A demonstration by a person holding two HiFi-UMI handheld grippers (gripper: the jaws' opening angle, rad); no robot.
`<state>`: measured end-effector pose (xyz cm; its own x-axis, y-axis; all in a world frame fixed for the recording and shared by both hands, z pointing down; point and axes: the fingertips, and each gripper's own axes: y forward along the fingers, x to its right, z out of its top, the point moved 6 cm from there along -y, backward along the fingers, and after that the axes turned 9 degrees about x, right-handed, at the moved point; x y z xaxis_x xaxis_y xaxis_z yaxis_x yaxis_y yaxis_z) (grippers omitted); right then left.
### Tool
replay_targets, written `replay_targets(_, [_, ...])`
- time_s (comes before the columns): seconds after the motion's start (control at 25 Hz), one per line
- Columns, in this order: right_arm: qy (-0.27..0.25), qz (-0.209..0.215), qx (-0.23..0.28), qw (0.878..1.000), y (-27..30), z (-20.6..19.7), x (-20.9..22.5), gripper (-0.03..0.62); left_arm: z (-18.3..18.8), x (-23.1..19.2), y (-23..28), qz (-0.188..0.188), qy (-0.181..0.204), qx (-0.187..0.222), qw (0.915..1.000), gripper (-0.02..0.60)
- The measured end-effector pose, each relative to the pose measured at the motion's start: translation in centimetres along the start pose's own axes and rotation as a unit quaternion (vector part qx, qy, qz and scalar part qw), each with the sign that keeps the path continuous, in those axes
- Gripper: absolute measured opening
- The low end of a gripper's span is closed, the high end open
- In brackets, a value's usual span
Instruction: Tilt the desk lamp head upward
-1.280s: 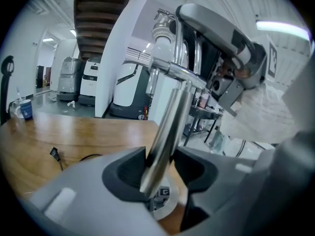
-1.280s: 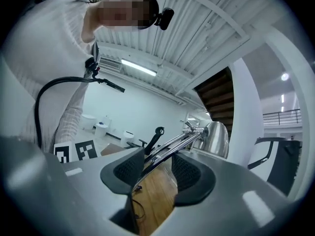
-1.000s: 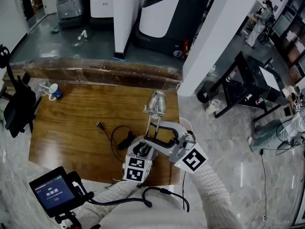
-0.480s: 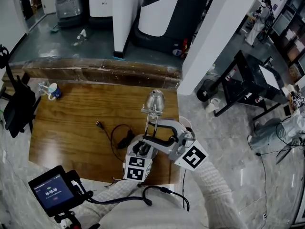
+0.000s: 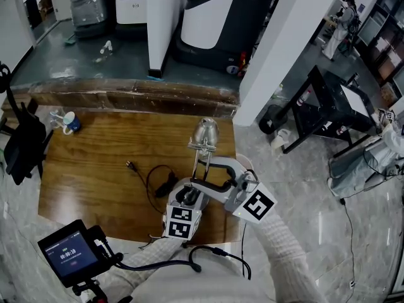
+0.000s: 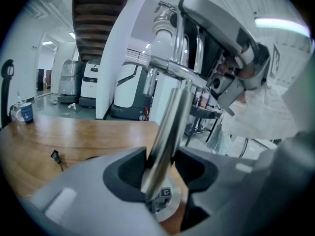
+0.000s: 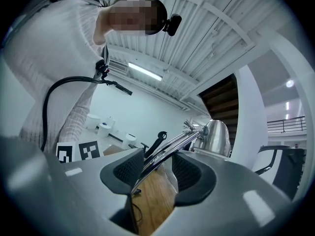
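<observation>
Two jaws of my left gripper (image 6: 162,173) are pressing tight on the shiny lamp pole (image 6: 166,127) in the left gripper view. The round lamp base (image 6: 165,208) is sitting right under them, on the wood.

In the right gripper view, my right gripper (image 7: 157,171) is squeezing the thin lamp arm (image 7: 170,146), higher up the lamp than my other gripper. The lamp head (image 7: 220,134) is sitting at the far end of that arm, past my jaws. I am worrying about this. The arm is thin and smooth, so I think the jaws could be sliding along it when I push. I am also holding the arm and not the head, so a push may be lifting the whole arm without turning the head. And if my left gripper is slipping, the lamp could be tipping over.

In the head view, the lamp (image 5: 206,136) is standing on a brown wooden table (image 5: 88,169), close to its right edge, so a fall could be sending it onto the floor. A black cord (image 5: 167,185) is lying just left of the lamp. A mug (image 5: 71,121) is sitting far to the lamp's left. Shiny grey floor (image 5: 297,188) is stretching out to the lamp's right, and a white pillar (image 5: 284,55) is standing behind the lamp.
</observation>
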<state>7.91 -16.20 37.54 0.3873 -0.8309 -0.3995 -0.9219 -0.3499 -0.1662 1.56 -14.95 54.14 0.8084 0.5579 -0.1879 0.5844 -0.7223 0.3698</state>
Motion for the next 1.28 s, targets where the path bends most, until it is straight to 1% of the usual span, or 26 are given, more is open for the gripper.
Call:
replay_targets(0.16, [0.007, -0.003, 0.007, 1.000, 0.0, 0.0, 0.1, 0.179, 0.1, 0.0, -0.1, -0.003, 0.000, 0.003, 1.0000, 0.173])
replay_targets(0.28, [0.024, -0.009, 0.016, 1.000, 0.0, 0.1, 0.5, 0.181, 0.3, 0.0, -0.2, -0.005, -0.002, 0.010, 0.9999, 0.173])
replay_targets(0.36, [0.038, -0.024, 0.032, 0.998, -0.2, 0.3, 1.4, 0.232, 0.5, 0.0, -0.3, -0.006, -0.002, 0.014, 0.9999, 0.173])
replay_targets(0.48, [0.046, -0.038, 0.049, 0.997, -0.5, 0.7, 2.4, 0.274, 0.6, 0.0, -0.5, -0.006, -0.002, 0.019, 0.9998, 0.173])
replay_targets(0.52, [0.042, -0.039, 0.048, 0.997, -0.6, 0.7, 2.4, 0.275, 0.7, 0.0, -0.5, -0.007, -0.003, 0.020, 0.9998, 0.173])
replay_targets(0.64, [0.024, -0.047, 0.042, 0.998, -0.9, 0.5, 2.1, 0.275, 0.8, -0.2, -0.5, -0.008, -0.007, 0.021, 0.9997, 0.173])
replay_targets(0.72, [0.019, -0.060, 0.038, 0.997, -1.2, 0.1, 2.1, 0.275, 0.8, -0.5, -0.6, -0.006, -0.008, 0.023, 0.9997, 0.173])
replay_targets(0.88, [0.036, -0.106, 0.048, 0.993, -2.4, -0.5, 2.9, 0.272, 1.4, -1.2, -0.8, 0.001, -0.014, 0.038, 0.9992, 0.173])
replay_targets(1.0, [0.038, -0.142, 0.040, 0.988, -3.1, -1.1, 3.2, 0.243, 1.7, -1.9, -0.9, 0.010, -0.018, 0.045, 0.9988, 0.172])
replay_targets(1.04, [0.046, -0.149, 0.032, 0.987, -3.2, -1.4, 3.2, 0.221, 1.7, -2.2, -0.9, 0.012, -0.018, 0.046, 0.9987, 0.170])
replay_targets(1.08, [0.055, -0.151, 0.028, 0.987, -3.2, -1.6, 3.2, 0.185, 1.6, -2.3, -0.8, 0.014, -0.019, 0.046, 0.9986, 0.167])
replay_targets(1.12, [0.059, -0.148, 0.027, 0.987, -2.9, -1.6, 3.2, 0.178, 1.5, -2.4, -0.8, 0.016, -0.018, 0.046, 0.9987, 0.162])
replay_targets(1.16, [0.051, -0.142, 0.029, 0.988, -2.6, -1.4, 3.2, 0.192, 1.5, -2.5, -0.7, 0.018, -0.017, 0.045, 0.9987, 0.156])
replay_targets(1.24, [0.001, -0.134, 0.029, 0.991, -2.2, -0.6, 3.0, 0.199, 1.6, -2.5, -0.7, 0.019, -0.010, 0.045, 0.9988, 0.152])
replay_targets(1.28, [-0.022, -0.138, 0.023, 0.990, -2.4, -0.4, 2.9, 0.198, 1.7, -2.5, -0.8, 0.019, -0.003, 0.047, 0.9987, 0.138])
